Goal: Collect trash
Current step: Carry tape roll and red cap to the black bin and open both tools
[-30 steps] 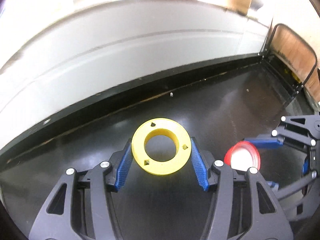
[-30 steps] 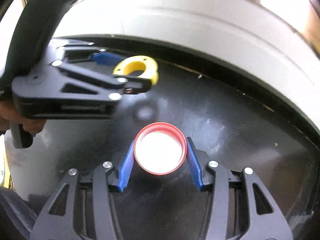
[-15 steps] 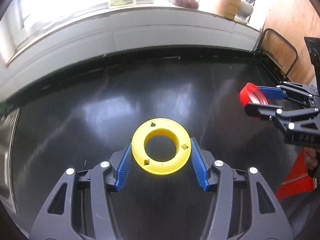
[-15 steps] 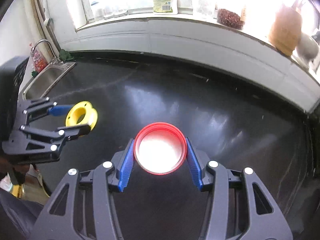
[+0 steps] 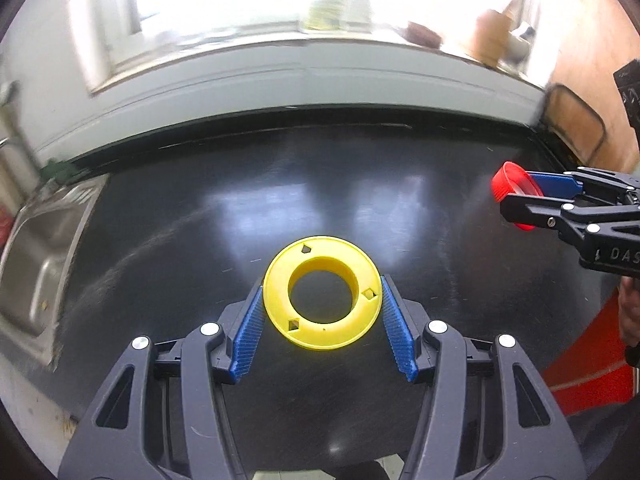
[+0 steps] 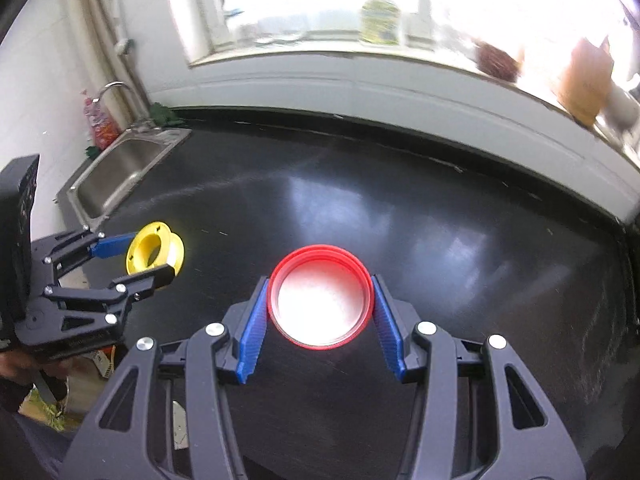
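Observation:
My left gripper [image 5: 322, 292] is shut on a yellow plastic ring [image 5: 322, 274] and holds it above the black countertop [image 5: 280, 184]. My right gripper [image 6: 320, 300] is shut on a red jar lid [image 6: 320, 300], also held in the air. The right gripper with the red lid [image 5: 514, 190] shows at the right of the left wrist view. The left gripper with the yellow ring [image 6: 154, 254] shows at the left of the right wrist view.
A steel sink [image 6: 120, 172] is set into the counter's left end, with a tap and a red bag behind it. A white windowsill [image 6: 360, 64] carries a bottle [image 6: 380, 18] and jars. A wire rack [image 5: 576, 124] stands at the counter's right end. Something red [image 5: 592, 364] lies below the counter edge.
Both grippers have risen and pulled back from the counter with their objects still held, so more of the counter, sink and window shows. The two grippers have moved apart.

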{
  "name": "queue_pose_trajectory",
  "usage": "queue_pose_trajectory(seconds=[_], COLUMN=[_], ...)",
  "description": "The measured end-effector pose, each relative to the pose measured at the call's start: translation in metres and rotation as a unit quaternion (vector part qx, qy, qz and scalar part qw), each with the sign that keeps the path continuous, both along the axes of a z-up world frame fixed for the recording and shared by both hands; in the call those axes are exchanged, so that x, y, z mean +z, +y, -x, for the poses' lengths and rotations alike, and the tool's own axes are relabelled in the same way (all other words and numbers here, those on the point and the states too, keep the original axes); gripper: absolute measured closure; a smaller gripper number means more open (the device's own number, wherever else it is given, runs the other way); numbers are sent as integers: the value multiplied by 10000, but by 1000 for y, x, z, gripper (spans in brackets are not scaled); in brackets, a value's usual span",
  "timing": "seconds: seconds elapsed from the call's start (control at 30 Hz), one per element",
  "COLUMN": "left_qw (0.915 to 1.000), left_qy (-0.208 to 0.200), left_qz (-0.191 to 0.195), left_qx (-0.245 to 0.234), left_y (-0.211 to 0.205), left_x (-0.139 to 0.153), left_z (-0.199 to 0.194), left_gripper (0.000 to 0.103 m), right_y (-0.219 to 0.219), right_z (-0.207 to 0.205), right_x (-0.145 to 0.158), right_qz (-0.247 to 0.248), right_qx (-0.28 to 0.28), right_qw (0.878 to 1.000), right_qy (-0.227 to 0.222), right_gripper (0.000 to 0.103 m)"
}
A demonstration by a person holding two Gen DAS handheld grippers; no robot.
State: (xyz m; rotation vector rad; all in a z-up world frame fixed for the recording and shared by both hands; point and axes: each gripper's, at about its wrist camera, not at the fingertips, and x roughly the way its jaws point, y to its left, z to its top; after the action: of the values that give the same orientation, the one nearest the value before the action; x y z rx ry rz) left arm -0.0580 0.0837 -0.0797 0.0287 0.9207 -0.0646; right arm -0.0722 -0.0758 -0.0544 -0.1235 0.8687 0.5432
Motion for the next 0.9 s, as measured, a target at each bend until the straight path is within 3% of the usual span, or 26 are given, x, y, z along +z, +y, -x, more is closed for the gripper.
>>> queue_pose_trajectory(seconds=[0.23, 0.43, 0.67, 0.9], left_qw=[9928, 9711, 9368, 9134], left_qy=[-167, -137, 116, 350], left_qz=[-109, -279, -19, 614], left_qx=[1178, 2366, 3498, 4008], left_y=[78, 151, 206, 234], left_x=[17, 17, -9, -48], left_z=[60, 141, 232, 293], left_gripper=[49, 49, 49, 48], right_y=[108, 208, 307, 365], right_z=[16, 54, 123, 179], right_x=[16, 10, -22, -72], right_qz=[-138, -136, 78, 563], right_qx=[1123, 2204, 3419, 4046], right_qw=[9936, 9748, 9349, 8981], right_qy=[55, 319, 948, 1632], right_gripper=[54, 53, 54, 53])
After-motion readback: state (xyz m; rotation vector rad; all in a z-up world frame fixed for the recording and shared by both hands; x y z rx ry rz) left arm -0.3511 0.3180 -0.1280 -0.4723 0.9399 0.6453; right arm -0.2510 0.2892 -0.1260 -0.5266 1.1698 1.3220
